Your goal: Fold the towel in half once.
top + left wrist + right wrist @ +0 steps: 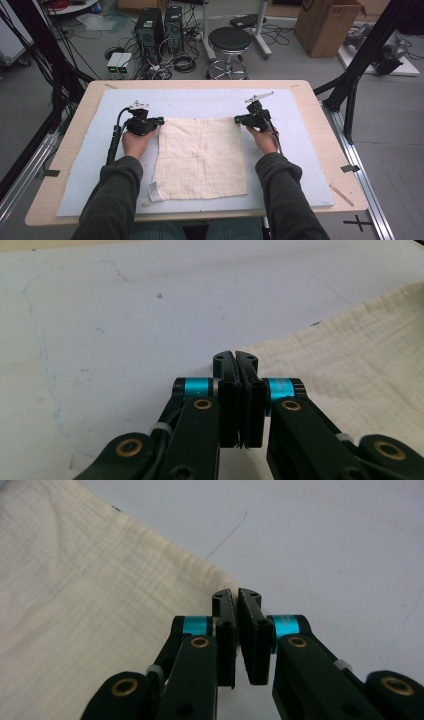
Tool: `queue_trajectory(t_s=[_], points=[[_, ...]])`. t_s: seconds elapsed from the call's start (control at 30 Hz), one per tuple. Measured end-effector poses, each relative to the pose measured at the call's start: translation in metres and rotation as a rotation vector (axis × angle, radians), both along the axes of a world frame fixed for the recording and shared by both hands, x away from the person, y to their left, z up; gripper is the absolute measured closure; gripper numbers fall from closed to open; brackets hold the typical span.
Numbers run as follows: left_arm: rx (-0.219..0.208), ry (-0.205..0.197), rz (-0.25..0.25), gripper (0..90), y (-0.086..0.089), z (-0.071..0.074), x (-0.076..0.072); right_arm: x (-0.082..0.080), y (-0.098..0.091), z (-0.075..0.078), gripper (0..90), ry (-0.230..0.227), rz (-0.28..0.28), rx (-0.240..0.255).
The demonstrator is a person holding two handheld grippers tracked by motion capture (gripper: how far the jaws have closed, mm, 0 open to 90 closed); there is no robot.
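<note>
Cream cloth (200,157) pinched at both far corners, flat on the pale blue mat (300,150).
Left gripper (159,120) pressed together on the far-left corner, right gripper (237,119) on the far-right. Cloth lies toward the person from both; its far edge runs gripper to gripper; each hand equally near.

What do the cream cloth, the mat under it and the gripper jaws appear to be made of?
Cream cloth: probably cotton gauze, matte, with a crinkled grid weave. Mat: pale, dull, scuffed, maybe foam or plastic sheet. Left gripper and right gripper jaws: black, slightly glossy, likely plastic.
</note>
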State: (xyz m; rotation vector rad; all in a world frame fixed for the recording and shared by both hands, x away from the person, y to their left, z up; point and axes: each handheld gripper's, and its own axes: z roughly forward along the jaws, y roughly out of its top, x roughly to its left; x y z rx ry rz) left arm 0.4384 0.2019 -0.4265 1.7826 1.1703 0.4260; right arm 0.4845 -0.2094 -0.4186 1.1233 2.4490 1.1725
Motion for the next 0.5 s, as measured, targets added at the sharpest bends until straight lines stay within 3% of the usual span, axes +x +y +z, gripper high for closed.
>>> queue_trajectory(t_s=[0.23,0.5], points=[[0.0,-0.046,-0.037,88.0,0.0,0.014,-0.01,-0.01,-0.004,0.016,85.8,-0.04,0.039,0.038],[0.028,-0.082,-0.077,87.9,-0.002,0.023,-0.027,-0.025,-0.01,0.029,85.8,-0.071,0.065,0.072]])
